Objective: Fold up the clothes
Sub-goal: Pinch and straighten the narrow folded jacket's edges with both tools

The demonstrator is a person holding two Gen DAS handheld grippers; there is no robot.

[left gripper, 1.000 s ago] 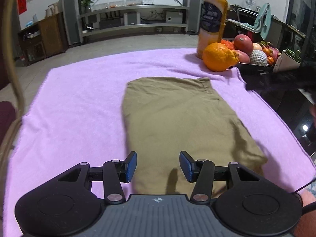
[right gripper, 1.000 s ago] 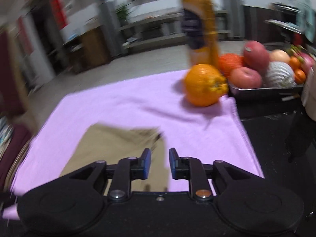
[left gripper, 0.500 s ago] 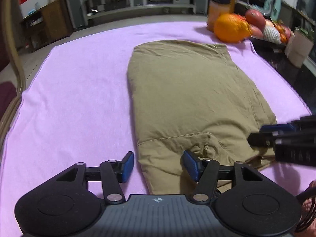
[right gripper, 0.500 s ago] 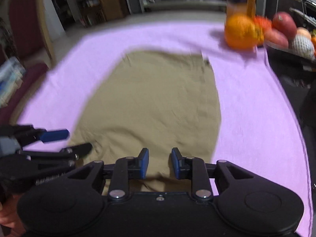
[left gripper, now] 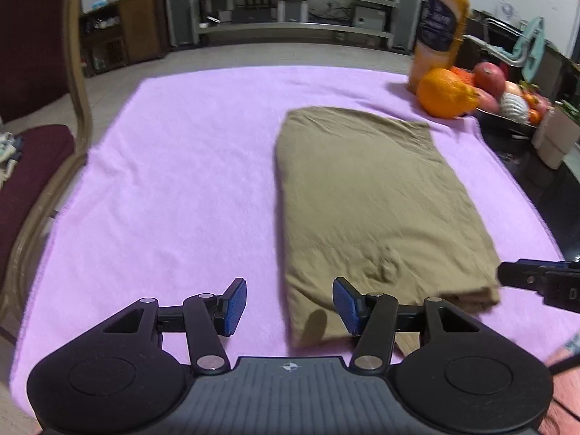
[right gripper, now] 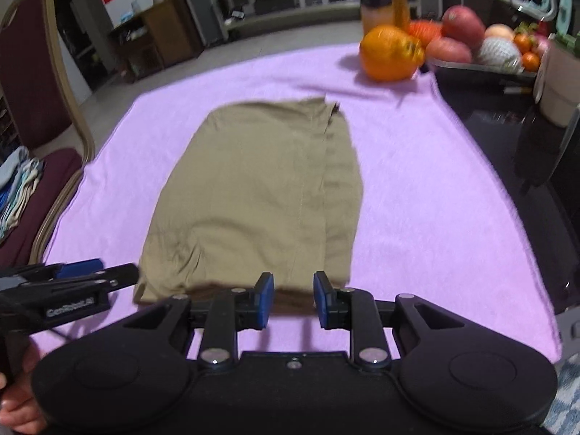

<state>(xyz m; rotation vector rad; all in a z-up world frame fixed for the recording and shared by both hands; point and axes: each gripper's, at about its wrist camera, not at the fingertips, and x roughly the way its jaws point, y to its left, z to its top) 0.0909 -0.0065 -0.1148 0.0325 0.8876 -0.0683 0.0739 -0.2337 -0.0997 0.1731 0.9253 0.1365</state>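
Note:
A khaki garment [left gripper: 366, 199], folded into a long rectangle, lies on a purple cloth [left gripper: 174, 188]; it also shows in the right wrist view [right gripper: 253, 199]. My left gripper [left gripper: 288, 306] is open and empty, low over the garment's near left corner. My right gripper [right gripper: 291, 299] is open and empty, just above the garment's near edge. The right gripper's tip shows at the right of the left wrist view [left gripper: 536, 279]. The left gripper shows at the left of the right wrist view [right gripper: 72, 279].
A large orange [left gripper: 446, 92], a juice bottle [left gripper: 438, 25] and a tray of fruit [right gripper: 482, 45] stand at the cloth's far right corner. A maroon chair [right gripper: 40, 108] with stacked clothes [right gripper: 18, 188] stands left. The dark table edge [right gripper: 536, 166] lies right.
Both grippers have drawn back toward the garment's near edge. The left gripper has shifted left and tilted up. The right gripper's jaws have opened wider.

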